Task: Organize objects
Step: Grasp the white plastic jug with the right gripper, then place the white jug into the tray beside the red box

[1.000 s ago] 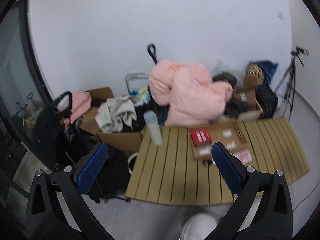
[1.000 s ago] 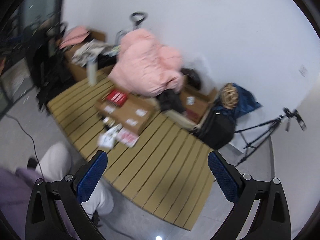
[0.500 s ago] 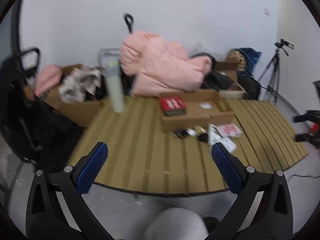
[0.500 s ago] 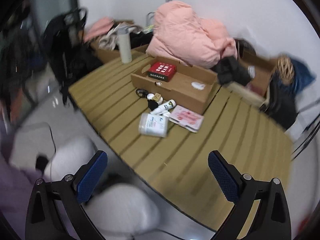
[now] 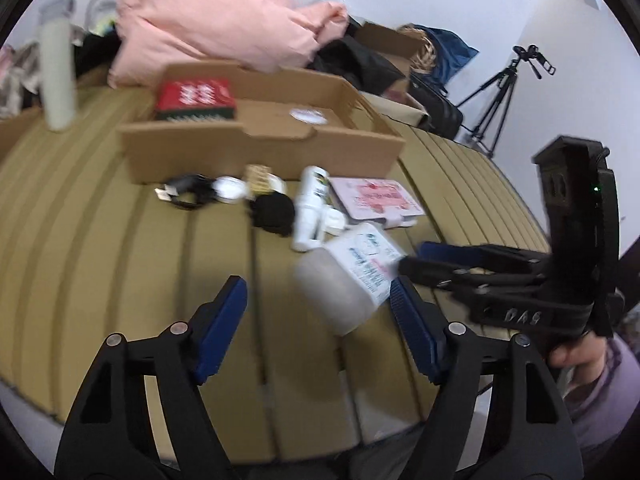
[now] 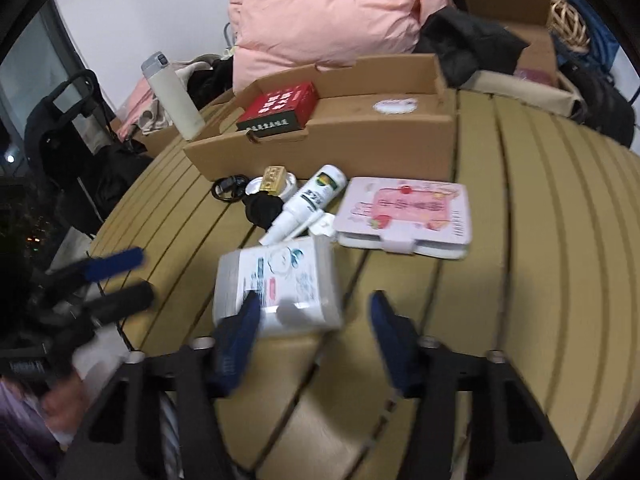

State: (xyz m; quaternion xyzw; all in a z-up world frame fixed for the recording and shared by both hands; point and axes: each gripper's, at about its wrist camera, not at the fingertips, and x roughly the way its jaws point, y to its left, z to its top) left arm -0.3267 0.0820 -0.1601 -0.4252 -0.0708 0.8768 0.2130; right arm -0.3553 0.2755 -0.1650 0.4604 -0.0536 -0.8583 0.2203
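A cardboard tray (image 5: 260, 152) (image 6: 332, 140) on the slatted wooden table holds a red box (image 5: 195, 98) (image 6: 280, 110). In front of it lie a black cable (image 6: 228, 188), a small round tin (image 6: 272, 182), a black lump (image 6: 262, 208), a white tube (image 5: 310, 208) (image 6: 308, 200), a pink flat case (image 5: 376, 200) (image 6: 404, 216) and a white wipes pack (image 5: 348, 272) (image 6: 276, 284). My left gripper (image 5: 318, 320) is open, just short of the wipes pack. My right gripper (image 6: 312, 336) is open, low over the pack's near end; it also shows in the left wrist view (image 5: 424, 264).
A white flask (image 5: 58, 72) (image 6: 172, 96) stands at the table's far left. A pink jacket (image 5: 224, 16) (image 6: 332, 20), dark clothes and boxes are piled behind the tray. A tripod (image 5: 500, 92) stands at the right. The table's front edge (image 5: 240, 456) is close below.
Both grippers have dropped from high above the floor to just over the table, closing in on the wipes pack from either side. Both stay open.
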